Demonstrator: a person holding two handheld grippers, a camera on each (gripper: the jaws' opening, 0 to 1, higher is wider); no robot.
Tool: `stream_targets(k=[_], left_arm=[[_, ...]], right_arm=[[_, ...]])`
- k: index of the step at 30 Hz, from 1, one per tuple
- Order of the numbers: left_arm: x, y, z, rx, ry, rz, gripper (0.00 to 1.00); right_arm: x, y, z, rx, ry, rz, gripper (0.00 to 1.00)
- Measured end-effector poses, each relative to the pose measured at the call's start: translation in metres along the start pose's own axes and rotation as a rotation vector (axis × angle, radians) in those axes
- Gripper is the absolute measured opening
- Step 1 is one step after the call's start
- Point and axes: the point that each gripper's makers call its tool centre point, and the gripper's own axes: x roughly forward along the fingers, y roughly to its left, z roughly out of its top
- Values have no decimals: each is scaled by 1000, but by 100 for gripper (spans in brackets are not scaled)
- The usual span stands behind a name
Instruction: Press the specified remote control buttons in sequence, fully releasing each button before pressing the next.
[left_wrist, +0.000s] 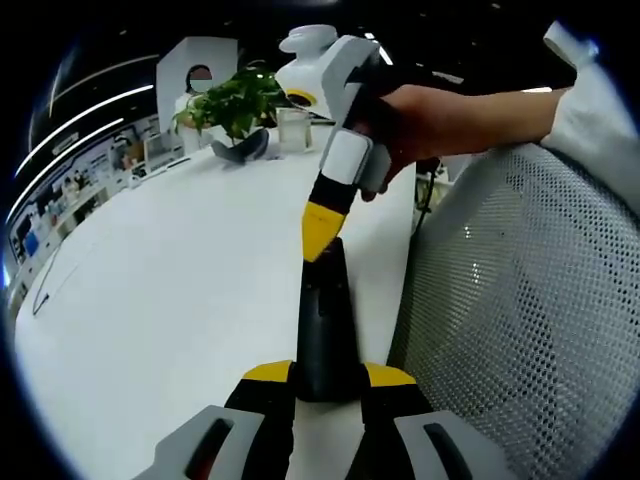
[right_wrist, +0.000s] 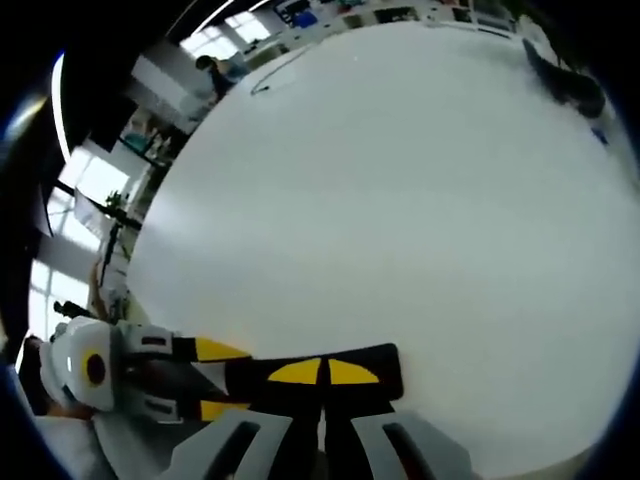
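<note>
A black remote control (left_wrist: 325, 310) lies lengthwise on the white table (left_wrist: 180, 290), its near end clamped between my left gripper's (left_wrist: 328, 376) yellow-tipped jaws. My right gripper (left_wrist: 320, 228), held by a hand, comes down from above with its jaws shut and its yellow tip touching the remote's far half. In the right gripper view, the right gripper (right_wrist: 323, 372) has its tips pressed together on the remote (right_wrist: 388, 372). There the left gripper (right_wrist: 222, 380) grips the remote from the left. The buttons are hidden.
A white mesh chair back (left_wrist: 520, 300) stands close on the right of the table edge. At the far end are a potted green plant (left_wrist: 232, 105), a glass (left_wrist: 293, 128) and a white machine (left_wrist: 310, 60). A thin cable (left_wrist: 45, 290) lies at far left.
</note>
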Motion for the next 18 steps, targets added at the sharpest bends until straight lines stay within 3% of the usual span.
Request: stream_targets(k=[18], left_arm=[[0, 1, -1, 3, 12, -1, 25]], right_arm=[[3, 0, -1, -69, -8, -28, 0]])
